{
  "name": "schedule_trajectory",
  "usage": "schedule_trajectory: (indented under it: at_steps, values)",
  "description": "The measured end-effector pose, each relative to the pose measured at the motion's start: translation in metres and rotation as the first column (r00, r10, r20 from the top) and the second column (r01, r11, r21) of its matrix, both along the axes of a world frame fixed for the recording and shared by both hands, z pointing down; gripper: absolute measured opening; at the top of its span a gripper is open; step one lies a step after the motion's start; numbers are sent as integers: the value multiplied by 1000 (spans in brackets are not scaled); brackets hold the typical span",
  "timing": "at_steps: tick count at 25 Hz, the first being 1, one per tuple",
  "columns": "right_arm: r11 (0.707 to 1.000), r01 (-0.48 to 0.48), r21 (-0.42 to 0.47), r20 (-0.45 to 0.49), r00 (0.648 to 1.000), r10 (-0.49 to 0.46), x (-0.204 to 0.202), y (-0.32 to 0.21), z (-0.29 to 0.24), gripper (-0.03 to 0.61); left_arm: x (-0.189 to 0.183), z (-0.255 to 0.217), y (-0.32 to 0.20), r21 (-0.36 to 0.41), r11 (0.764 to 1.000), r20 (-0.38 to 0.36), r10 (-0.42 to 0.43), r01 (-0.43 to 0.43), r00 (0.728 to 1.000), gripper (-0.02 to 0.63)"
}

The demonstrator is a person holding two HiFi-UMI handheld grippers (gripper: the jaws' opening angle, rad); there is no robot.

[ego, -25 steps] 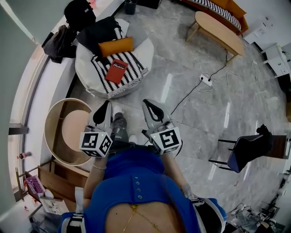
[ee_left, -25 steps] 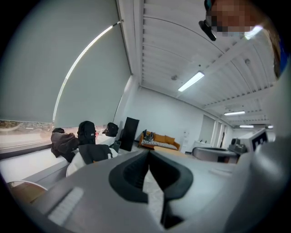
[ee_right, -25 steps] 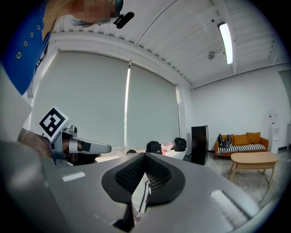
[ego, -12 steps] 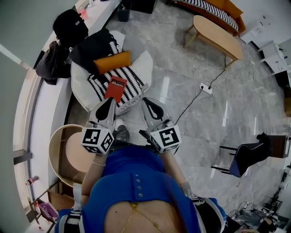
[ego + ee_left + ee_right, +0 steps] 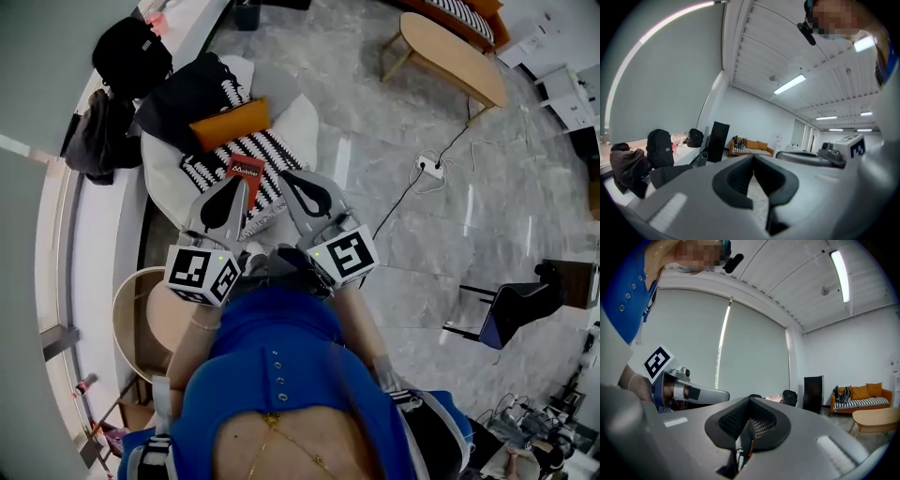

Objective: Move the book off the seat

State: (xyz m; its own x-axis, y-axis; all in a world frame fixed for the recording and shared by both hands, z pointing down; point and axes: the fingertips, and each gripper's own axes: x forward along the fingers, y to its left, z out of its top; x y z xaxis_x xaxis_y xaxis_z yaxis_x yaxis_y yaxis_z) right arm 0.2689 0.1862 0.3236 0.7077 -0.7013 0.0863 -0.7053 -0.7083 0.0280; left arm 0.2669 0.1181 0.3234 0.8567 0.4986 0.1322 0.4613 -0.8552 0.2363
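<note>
A red book (image 5: pixel 247 170) lies on a black-and-white striped blanket (image 5: pixel 265 155) spread over a white beanbag seat (image 5: pixel 298 120). My left gripper (image 5: pixel 230 186) is shut and empty; in the head view its tip overlaps the book's lower edge and hides part of it. My right gripper (image 5: pixel 292 180) is also shut and empty, and hovers over the blanket just right of the book. In the left gripper view the left gripper (image 5: pixel 753 160) points level across the room. The right gripper (image 5: pixel 749 405) shows a sliver of stripes below its tips.
An orange cushion (image 5: pixel 230 124) and dark clothing (image 5: pixel 183 86) lie at the seat's back. A black backpack (image 5: pixel 129 54) and a jacket (image 5: pixel 89 141) rest on the window ledge. A round wooden table (image 5: pixel 141 314) stands at my left. A power strip (image 5: pixel 431 167) and its cable lie on the floor.
The seat and the book have come closer in the head view. Both grippers, still shut, have moved forward from over the floor to the seat's near edge by the book.
</note>
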Motion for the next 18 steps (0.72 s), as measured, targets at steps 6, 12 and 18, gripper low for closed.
schedule_trajectory:
  at_steps: [6, 12, 18]
  values:
    - [1000, 24, 3, 22, 999, -24, 29, 6, 1, 0, 25, -3, 10, -9, 1000, -3, -27, 27, 1000, 2]
    - [996, 93, -3, 23, 995, -93, 58, 8, -14, 0, 53, -14, 18, -31, 995, 8, -89, 89, 996, 2]
    - [987, 160, 5, 19, 987, -160, 77, 17, -22, 0, 67, -16, 31, -39, 990, 26, -134, 135, 991, 2]
